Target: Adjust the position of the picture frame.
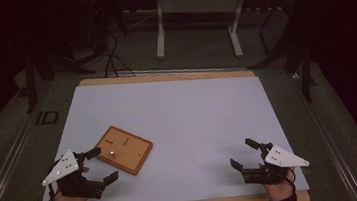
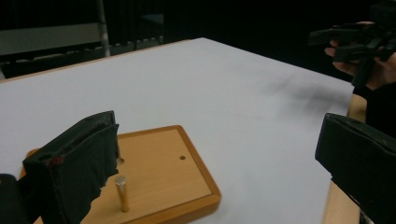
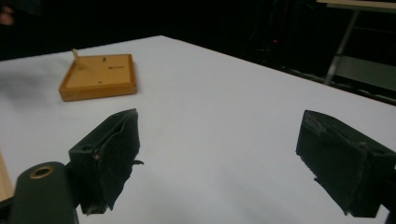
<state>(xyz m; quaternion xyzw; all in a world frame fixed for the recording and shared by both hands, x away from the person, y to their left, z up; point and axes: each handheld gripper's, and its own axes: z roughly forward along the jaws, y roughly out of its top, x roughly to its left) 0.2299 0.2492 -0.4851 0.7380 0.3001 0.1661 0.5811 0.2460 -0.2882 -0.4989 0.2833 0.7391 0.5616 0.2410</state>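
Lying flat, square wooden board [image 1: 124, 150] with upright peg [image 2: 122, 193] (small holes too), both grippers' jaws apart.

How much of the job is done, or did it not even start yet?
It looks barely begun. The wooden board lies flat on the white table with one small peg standing upright in it. The left hand-held gripper is open beside the board, and the right hand-held gripper is open and empty farther away. Whatever the job is, all of it seems left.
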